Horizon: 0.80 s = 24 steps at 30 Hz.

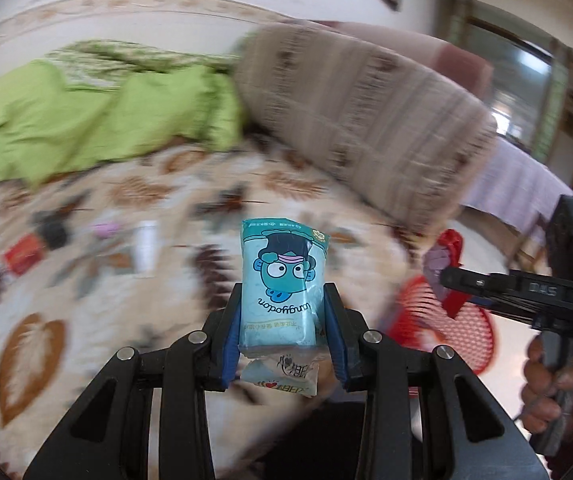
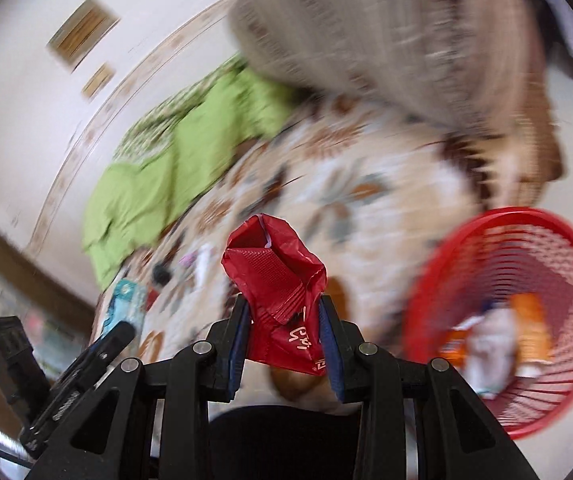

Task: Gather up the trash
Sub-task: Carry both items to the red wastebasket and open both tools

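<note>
Item one: teal tissue pack [image 1: 282, 284], cartoon face printed on the front, with script lettering that I read upside down as "tongyodon", though I am not sure of it. Smaller print on the pack is too fine for me to read. My left claw [image 1: 284, 320] is narrowed onto it, both blue pads pressed against its sides, and the pack stands upright between them.

Item two: red wrapper [image 2: 276, 280], crumpled, with white lettering near its lower end that I cannot make out. My right claw [image 2: 282, 332] is narrowed onto it and grips its lower part; the crumpled top sticks up above the fingers.

Item three: red basket [image 2: 502, 320], mesh-walled, with white and orange scraps lying inside. The red wrapper sits near the basket, to its left in the right wrist view; the teal pack lies farther out on that same side.

Item four: leaf-patterned bedspread [image 1: 86, 280] beside the basket, carrying small blurred things I cannot name.
</note>
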### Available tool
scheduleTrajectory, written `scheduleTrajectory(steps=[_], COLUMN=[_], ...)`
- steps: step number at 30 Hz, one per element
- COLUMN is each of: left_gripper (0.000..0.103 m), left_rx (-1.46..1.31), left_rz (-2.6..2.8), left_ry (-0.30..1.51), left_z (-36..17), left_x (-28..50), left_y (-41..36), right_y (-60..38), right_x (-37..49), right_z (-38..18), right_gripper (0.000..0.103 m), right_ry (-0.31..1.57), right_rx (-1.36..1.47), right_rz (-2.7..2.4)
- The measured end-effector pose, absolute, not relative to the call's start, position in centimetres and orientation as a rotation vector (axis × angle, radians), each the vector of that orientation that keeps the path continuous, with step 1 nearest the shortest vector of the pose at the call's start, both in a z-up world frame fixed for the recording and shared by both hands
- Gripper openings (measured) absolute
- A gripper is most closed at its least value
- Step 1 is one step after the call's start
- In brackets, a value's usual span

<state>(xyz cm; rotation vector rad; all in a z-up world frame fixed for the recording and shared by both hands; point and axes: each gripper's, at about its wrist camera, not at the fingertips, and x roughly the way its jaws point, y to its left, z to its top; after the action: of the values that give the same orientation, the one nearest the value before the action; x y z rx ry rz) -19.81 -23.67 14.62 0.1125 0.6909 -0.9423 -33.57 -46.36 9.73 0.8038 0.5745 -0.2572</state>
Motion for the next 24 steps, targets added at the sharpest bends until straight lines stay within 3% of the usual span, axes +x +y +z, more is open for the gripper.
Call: scheduleTrajectory(steps=[12,14,15,19,24], left_gripper=[0.037,0.042,0.049,0.054,0.059], left_rx=[0.232,0.226,0.223,0.207,0.177], left_rz=[-1.240,-1.272,-1.285,-1.282,-1.206], left_ry=[0.800,0.829,0.848,0.875,0.833], left_z=[14.4,14.0,13.8,13.6,14.2], left_x=[-27.3,-27.8,-28.0,-27.5,-25.5], left_y=[-37.6,-39.5,-40.1,-40.4,-37.5], right_y=[-54.2,-54.9,-55.2,-56.0,-55.4], right_x=[-43.3,-43.7,-43.9,-44.5,-43.2], right_z=[9.4,9.1,8.9,8.1,8.0], right_gripper=[0.039,0.043,0.050,0.056,0.058], right_ry=[0.498,0.500,0.508,0.522,0.527], right_rx=[0.891,0.899,0.902,0.907,0.896], right_rz=[-0.483,-0.512,-0.528,-0.539,-0.509])
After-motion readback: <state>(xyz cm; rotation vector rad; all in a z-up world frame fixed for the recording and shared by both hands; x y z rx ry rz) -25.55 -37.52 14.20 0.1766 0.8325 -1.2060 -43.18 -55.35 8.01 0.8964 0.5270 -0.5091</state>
